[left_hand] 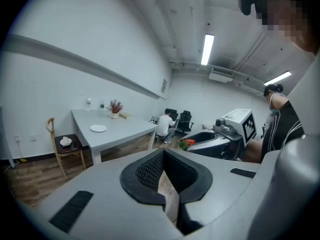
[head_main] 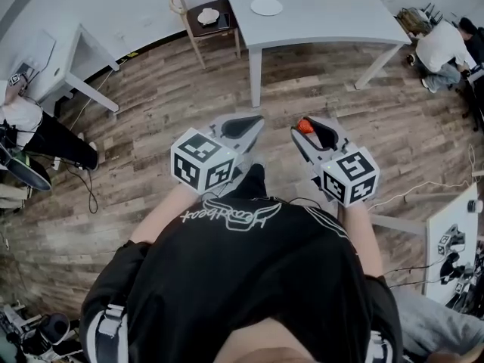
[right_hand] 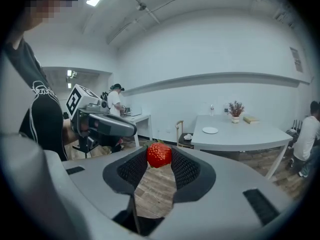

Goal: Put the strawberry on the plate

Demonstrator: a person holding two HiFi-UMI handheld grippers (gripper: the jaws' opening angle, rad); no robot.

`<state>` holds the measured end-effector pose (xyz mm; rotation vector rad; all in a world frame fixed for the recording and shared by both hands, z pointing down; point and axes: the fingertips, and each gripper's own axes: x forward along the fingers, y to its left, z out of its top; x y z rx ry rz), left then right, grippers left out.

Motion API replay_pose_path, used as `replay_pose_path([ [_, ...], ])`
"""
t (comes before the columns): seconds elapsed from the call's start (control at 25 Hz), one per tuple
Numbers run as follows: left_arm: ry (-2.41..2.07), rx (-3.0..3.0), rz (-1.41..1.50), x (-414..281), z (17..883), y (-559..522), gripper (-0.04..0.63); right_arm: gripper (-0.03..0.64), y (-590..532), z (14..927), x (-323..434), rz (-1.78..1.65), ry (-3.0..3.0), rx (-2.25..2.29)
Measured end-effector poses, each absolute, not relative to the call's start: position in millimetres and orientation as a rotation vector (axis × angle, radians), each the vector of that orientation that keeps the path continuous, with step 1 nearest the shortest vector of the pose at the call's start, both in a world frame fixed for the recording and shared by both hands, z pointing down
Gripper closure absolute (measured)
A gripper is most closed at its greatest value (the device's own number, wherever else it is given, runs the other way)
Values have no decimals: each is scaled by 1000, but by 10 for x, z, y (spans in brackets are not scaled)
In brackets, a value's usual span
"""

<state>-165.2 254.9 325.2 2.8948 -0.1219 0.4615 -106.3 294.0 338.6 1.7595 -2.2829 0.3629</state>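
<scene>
A red strawberry is pinched between the pads at the tips of my right gripper, held at waist height over the wooden floor. From the left gripper view I see the strawberry in the right gripper beside me. My left gripper has its tips together with nothing between them. The white plate lies on a grey table some way ahead of both grippers.
A wooden chair with a small bowl on it stands left of the table. A person sits at the far right, another person at the left by a white desk. Cables trail on the floor.
</scene>
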Motion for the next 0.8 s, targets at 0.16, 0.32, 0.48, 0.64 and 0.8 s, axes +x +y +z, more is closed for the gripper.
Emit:
replay_pose_path([
  [0.16, -86, 2895, 451, -1586, 3276, 2530, 588, 485, 2922, 3393, -1013, 337, -2246, 1786],
  [0.32, -51, 2883, 440, -1468, 3315, 2463, 588, 485, 2883, 3425, -917, 357, -2229, 1809],
  [0.48, -26, 2879, 437, -1293, 3356, 2383, 588, 485, 2815, 3488, -747, 385, -2215, 1826],
  [0.64, -16, 2868, 447, -1101, 3426, 2231, 588, 485, 2663, 3542, -560, 408, -2213, 1832],
  [0.8, -25, 2848, 463, -926, 3490, 1939, 588, 485, 2369, 3595, -368, 439, -2217, 1831],
])
